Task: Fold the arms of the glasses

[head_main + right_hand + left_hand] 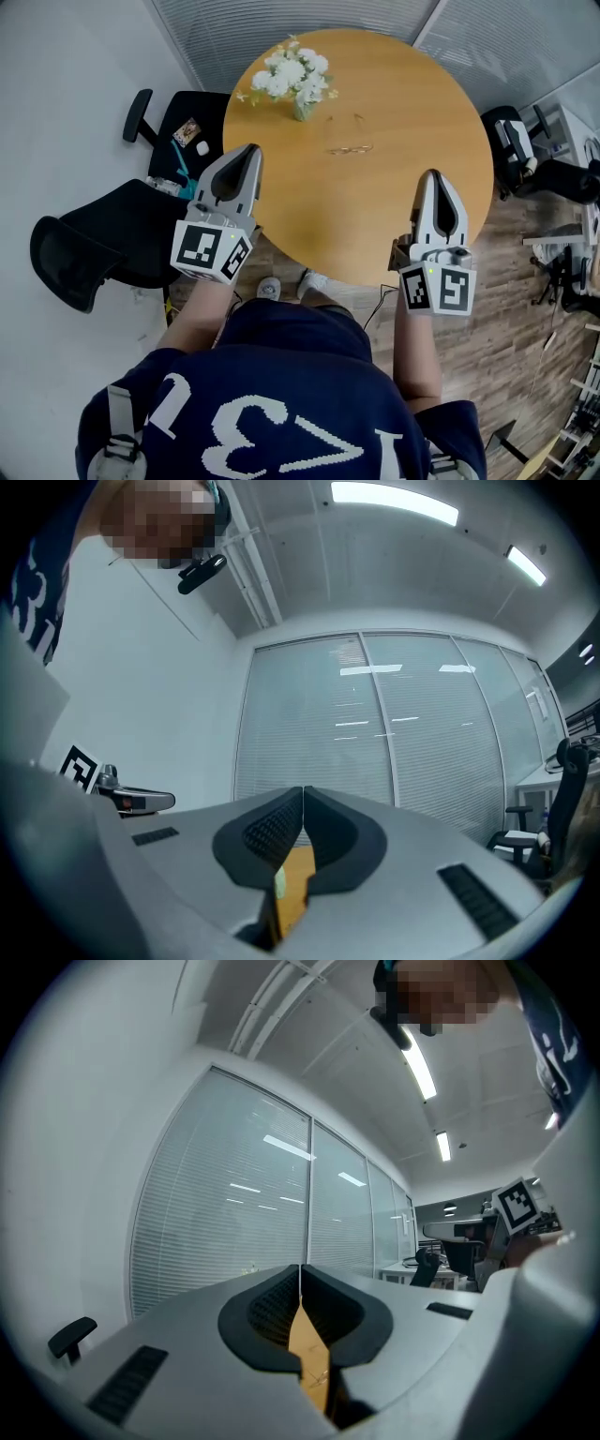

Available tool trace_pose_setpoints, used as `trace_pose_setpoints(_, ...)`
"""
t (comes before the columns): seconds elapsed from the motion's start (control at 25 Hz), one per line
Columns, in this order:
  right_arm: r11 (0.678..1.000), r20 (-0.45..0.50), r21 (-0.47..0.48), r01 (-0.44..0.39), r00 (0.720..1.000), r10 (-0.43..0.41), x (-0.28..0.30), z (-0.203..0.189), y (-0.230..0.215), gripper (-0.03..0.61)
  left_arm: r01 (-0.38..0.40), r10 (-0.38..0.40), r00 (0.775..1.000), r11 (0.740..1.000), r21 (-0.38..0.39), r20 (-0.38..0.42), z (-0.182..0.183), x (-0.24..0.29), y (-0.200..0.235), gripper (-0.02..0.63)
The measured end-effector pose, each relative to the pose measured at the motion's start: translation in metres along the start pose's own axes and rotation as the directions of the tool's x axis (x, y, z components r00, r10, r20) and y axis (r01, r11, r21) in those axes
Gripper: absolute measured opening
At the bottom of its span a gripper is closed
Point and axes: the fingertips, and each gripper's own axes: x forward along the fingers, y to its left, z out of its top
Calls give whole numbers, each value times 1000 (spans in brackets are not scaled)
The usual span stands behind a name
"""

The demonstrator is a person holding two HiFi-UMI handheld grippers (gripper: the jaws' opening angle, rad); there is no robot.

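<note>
A pair of thin-rimmed glasses (350, 147) lies on the round wooden table (412, 122), arms spread, a little past the table's middle. My left gripper (251, 152) hangs over the table's near left edge, jaws shut with nothing in them. My right gripper (432, 175) is over the near right part of the table, also shut and empty. Both are well short of the glasses. In the left gripper view the gripper's (300, 1269) pads meet in a thin line, with a strip of table below. In the right gripper view the gripper's (304, 791) pads also meet.
A vase of white flowers (293, 77) stands on the table at the far left, near the glasses. A black office chair (103, 239) sits left of the table, another chair (516, 141) to the right. Blinds and glass walls lie beyond.
</note>
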Motion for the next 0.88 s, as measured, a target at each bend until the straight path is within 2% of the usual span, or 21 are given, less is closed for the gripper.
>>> trace_pose_setpoints(0.28, 999, -16, 6, -53, 998, 53, 33, -11, -51, 26, -33, 33, 999, 999, -1, 43, 5, 48, -29, 20)
trace_pose_setpoints(0.6, 998, -46, -1, -64, 997, 64, 50, -29, -67, 26, -49, 49, 999, 999, -10, -6, -18, 77, -25, 20)
trace_pose_setpoints(0.88, 989, -122, -139, -55, 992, 38, 67, -51, -62, 26, 21, -21, 998, 1000, -9, -59, -37, 104, -16, 20)
